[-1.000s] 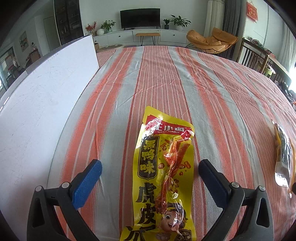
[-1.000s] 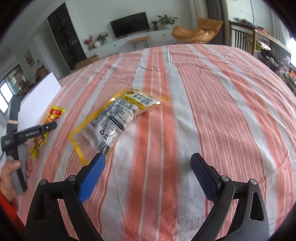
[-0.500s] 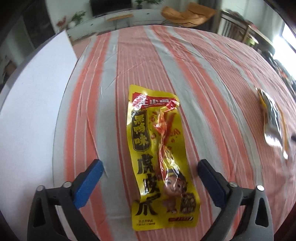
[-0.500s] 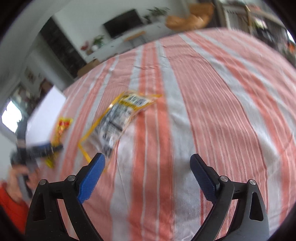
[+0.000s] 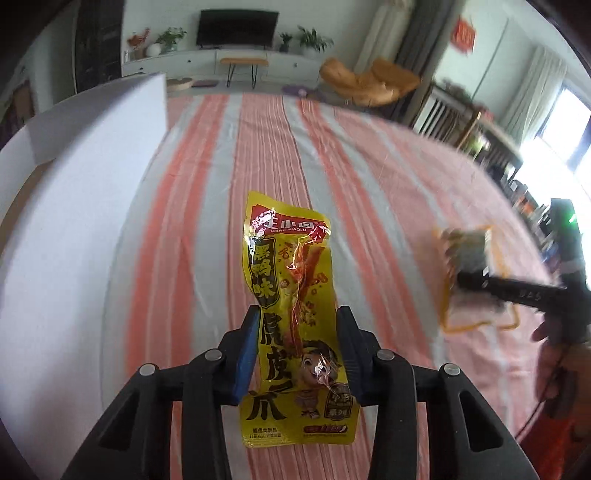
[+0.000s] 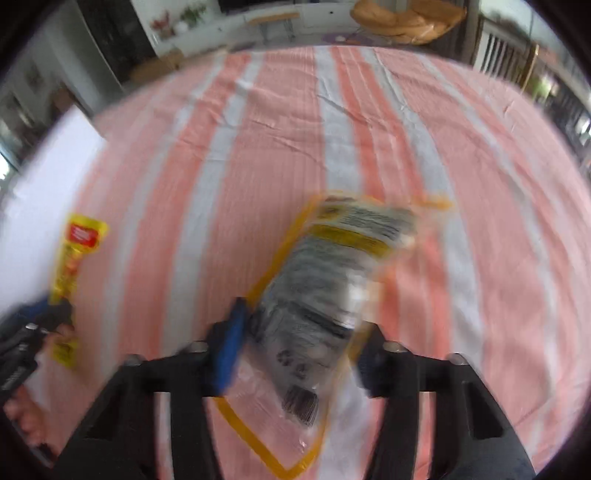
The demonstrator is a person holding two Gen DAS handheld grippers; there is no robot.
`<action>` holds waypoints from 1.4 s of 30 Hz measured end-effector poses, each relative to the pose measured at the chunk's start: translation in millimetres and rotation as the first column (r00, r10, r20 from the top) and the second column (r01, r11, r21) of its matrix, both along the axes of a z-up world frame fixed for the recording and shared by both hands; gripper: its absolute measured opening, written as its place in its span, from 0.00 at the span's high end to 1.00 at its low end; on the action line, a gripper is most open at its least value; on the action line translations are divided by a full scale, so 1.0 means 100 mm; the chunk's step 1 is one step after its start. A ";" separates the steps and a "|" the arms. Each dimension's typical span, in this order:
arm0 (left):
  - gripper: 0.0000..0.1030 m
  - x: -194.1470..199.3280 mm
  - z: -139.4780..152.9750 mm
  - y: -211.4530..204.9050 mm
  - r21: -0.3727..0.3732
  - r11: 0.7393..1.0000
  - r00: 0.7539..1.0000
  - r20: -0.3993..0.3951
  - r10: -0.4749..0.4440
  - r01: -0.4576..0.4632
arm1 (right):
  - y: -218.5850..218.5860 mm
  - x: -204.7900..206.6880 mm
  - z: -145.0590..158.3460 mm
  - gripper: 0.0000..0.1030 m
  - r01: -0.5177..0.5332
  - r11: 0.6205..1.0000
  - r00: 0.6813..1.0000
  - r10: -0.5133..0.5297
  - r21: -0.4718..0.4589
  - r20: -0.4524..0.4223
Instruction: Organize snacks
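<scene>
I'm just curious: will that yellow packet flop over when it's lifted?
Probably a little. The yellow packet is thin crinkled film, so its far end may droop. It looks light: long, flat, with little inside. The glossy film could slip, though the left gripper has its fingers against both edges.

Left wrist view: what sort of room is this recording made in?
Most likely a home living room: a wall-mounted TV above a low white cabinet, potted plants and an orange lounge chair stand beyond the striped tablecloth.

Surface finishes
Yellow snack packet (image 5: pixel 295 325): glossy crinkled plastic film. Clear snack bag (image 6: pixel 325 295): shiny film. Striped tablecloth (image 5: pixel 369 155): matt woven cloth, creased. Gripper pads (image 5: pixel 246 354): matt blue.
</scene>
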State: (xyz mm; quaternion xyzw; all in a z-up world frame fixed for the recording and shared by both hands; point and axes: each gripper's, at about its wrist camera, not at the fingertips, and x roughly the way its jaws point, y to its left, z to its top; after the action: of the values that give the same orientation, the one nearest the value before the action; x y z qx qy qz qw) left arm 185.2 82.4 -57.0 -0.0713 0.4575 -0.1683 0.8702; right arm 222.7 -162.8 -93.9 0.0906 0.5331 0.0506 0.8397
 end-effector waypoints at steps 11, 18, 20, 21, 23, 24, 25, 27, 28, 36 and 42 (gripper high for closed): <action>0.61 -0.34 0.69 0.58 -0.311 0.949 0.994 0.083 0.073 -0.043 | 0.28 -0.44 0.75 0.75 -0.115 0.950 0.985 0.071 0.292 0.155; 0.61 -0.49 1.34 1.61 -0.277 0.942 0.954 0.174 0.246 -0.192 | 1.16 -0.32 1.44 0.75 -0.300 0.855 0.941 0.193 0.423 0.278; 0.61 -0.51 1.40 1.90 -0.224 0.938 0.934 0.181 0.307 -0.265 | 1.49 -0.27 1.61 0.75 -0.352 0.804 0.926 0.225 0.478 0.303; 0.61 -0.52 1.40 2.04 -0.201 0.932 0.924 0.178 0.338 -0.302 | 1.63 -0.26 1.67 0.75 -0.374 0.784 0.919 0.241 0.495 0.312; 0.60 -0.55 1.38 2.28 -0.143 0.919 0.904 0.177 0.389 -0.368 | 2.02 -0.19 1.80 0.75 -0.416 0.748 0.903 0.272 0.516 0.334; 0.60 -0.57 1.36 2.38 -0.103 0.909 0.891 0.179 0.417 -0.404 | 2.18 -0.18 1.84 0.75 -0.435 0.741 0.894 0.287 0.512 0.344; 0.58 -0.58 1.31 2.46 -0.072 0.899 0.881 0.179 0.437 -0.432 | 2.39 -0.16 1.88 0.75 -0.456 0.736 0.883 0.302 0.500 0.361; 0.54 -0.55 1.16 2.58 -0.023 0.878 0.865 0.159 0.475 -0.478 | 2.74 -0.14 1.87 0.74 -0.473 0.745 0.869 0.308 0.471 0.386; 0.48 -0.53 1.07 2.62 0.000 0.864 0.855 0.147 0.498 -0.503 | 2.83 -0.13 1.83 0.71 -0.474 0.749 0.867 0.304 0.463 0.395; 0.08 -0.61 0.79 2.47 0.137 0.819 0.823 0.223 0.522 -0.557 | 3.37 -0.19 1.39 0.24 -0.550 0.773 0.828 0.455 0.315 0.327; 0.01 -0.66 0.95 2.26 0.176 0.752 0.757 0.337 0.560 -0.635 | 3.28 -0.28 1.63 0.22 -0.574 0.798 0.793 0.484 0.185 0.371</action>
State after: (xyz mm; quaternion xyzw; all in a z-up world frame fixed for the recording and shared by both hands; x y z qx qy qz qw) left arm 119.2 308.7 38.1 -0.0685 0.3092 0.1799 0.9313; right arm 194.7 165.6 68.9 0.0484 0.3876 0.3764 0.8401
